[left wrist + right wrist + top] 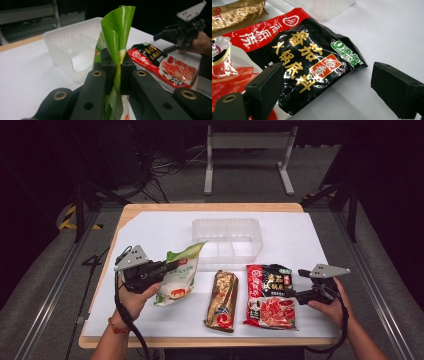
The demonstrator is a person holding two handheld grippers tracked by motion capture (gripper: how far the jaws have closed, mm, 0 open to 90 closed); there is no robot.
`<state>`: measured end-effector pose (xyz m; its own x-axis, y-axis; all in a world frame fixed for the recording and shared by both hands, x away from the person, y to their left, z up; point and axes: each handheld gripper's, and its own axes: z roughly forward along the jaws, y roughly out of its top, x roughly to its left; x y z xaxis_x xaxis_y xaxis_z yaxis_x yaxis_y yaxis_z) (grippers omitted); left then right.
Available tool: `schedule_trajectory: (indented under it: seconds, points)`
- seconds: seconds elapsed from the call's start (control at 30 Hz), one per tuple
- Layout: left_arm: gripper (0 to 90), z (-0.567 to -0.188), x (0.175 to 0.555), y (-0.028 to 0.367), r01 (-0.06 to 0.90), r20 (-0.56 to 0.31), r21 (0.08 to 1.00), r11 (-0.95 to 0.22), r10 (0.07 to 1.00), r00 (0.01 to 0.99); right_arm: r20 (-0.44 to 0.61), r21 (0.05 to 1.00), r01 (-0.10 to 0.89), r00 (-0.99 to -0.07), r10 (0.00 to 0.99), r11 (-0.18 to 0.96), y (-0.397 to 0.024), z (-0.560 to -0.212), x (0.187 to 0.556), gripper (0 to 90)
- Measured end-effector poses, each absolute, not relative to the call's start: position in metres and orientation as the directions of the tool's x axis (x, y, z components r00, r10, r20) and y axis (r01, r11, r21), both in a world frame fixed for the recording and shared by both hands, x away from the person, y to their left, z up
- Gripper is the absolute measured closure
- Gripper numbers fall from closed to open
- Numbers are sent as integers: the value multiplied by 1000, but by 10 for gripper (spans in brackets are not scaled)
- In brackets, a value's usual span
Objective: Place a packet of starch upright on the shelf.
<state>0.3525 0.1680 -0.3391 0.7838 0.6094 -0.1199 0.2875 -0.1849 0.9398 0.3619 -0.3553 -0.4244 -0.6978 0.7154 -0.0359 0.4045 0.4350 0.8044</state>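
While the left gripper (167, 268) clamps its black jaws tight on the folded edge of a glossy green-and-white plastic snack pouch (178, 276), the pouch hangs tilted at the left of the white-covered table (300, 235), its pinched green film standing up in a crease between the pads in the left gripper view. The right gripper (292, 293) stands wide open, its blocky black jaws to either side of the corner of a shiny red-and-black crinkled sauce packet (270, 295) that lies flat on the table, touching neither. A wrinkled gold foil packet (223, 300) lies between pouch and sauce packet. Behind them sits a translucent ribbed plastic tray (227, 239) with dividers.
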Motion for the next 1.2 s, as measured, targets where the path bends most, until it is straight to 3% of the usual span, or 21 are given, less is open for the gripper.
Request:
schedule_trajectory:
  seconds: [0.63,1.2]
  points:
    - [863,-304,382,149,224,-133,972,-64,637,759,-33,812,406,-685,728,419,-357,-425,361,118]
    - [863,-300,429,117,243,-166,970,-24,666,727,-35,805,413,-684,729,426,-357,-427,361,117]
